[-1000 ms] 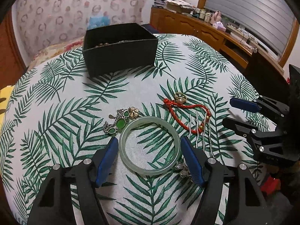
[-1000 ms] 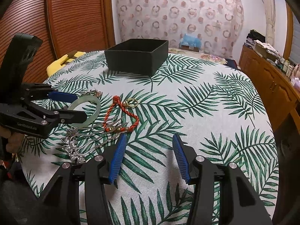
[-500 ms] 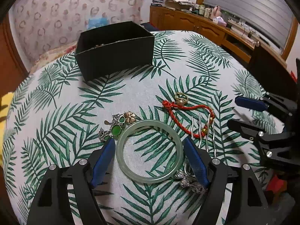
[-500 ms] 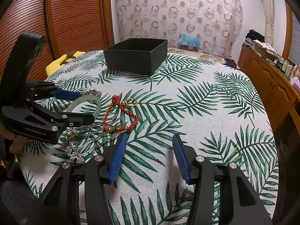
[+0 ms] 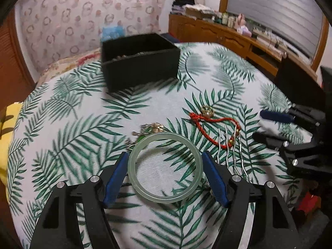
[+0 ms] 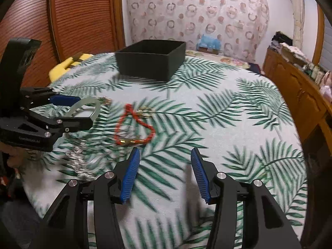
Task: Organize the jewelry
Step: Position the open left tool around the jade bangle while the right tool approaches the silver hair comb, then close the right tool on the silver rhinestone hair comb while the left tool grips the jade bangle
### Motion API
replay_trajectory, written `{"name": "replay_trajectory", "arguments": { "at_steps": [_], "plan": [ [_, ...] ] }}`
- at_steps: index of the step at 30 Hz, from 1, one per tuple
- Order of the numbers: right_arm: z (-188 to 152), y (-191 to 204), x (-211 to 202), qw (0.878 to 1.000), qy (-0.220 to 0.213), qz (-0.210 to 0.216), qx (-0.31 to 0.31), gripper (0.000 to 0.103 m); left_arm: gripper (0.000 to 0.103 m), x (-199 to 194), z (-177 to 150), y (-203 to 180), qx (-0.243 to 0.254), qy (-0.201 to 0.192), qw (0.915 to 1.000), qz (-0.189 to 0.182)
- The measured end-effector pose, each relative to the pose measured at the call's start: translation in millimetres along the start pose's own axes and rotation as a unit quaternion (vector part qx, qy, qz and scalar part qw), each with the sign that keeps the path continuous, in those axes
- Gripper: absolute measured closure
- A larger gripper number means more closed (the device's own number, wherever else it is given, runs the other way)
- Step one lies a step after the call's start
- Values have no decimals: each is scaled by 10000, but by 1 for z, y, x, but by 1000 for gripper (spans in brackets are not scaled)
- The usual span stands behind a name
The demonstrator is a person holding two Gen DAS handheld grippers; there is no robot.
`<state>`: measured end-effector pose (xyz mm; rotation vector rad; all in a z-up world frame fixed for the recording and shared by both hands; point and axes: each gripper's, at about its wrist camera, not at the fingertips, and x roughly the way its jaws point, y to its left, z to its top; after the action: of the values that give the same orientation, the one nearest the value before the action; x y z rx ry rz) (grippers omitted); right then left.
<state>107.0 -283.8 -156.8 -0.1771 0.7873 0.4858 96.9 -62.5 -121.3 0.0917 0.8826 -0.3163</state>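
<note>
My left gripper [image 5: 165, 161] is shut on a pale green jade bangle [image 5: 132, 166], its blue pads touching the ring's sides, and holds it above the cloth. In the right wrist view the bangle [image 6: 94, 108] tilts up between the left fingers [image 6: 64, 100]. A red cord bracelet [image 5: 209, 121] with a gold ring [image 5: 207, 110] lies to the right, with a silver hair comb [image 5: 230, 145] and green-stone brooches [image 5: 149, 129] nearby. The black box [image 5: 143, 66] stands at the back. My right gripper [image 6: 165, 155] is open and empty over the cloth near the red bracelet [image 6: 134, 128].
The round table has a palm-leaf cloth [image 5: 72, 124]. A wooden sideboard [image 5: 228, 39] runs along the right wall. A yellow cushion [image 6: 66, 66] lies past the table's left edge. A silver ornament [image 6: 79, 159] lies blurred near the table's front left.
My left gripper has closed onto the jade bangle and lifted it off the cloth, tilting it up. The right gripper has shifted slightly, still open.
</note>
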Motion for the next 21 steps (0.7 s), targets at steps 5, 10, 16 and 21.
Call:
{"name": "replay_trajectory", "arguments": {
  "at_steps": [5, 10, 16, 21],
  "plan": [
    [2, 25, -4, 9983, 82, 574, 75, 48, 34, -21, -9, 12, -120, -211, 9997, 29],
    [3, 48, -5, 9973, 164, 713, 47, 34, 34, -37, -23, 27, -284, -362, 9989, 104],
    [1, 67, 7, 9970, 460, 618, -15, 20, 34, -51, -34, 46, -486, -512, 9974, 135],
    [6, 69, 18, 9969, 573, 537, 3, 20, 34, -56, -37, 51, -534, -604, 9967, 129]
  ]
}}
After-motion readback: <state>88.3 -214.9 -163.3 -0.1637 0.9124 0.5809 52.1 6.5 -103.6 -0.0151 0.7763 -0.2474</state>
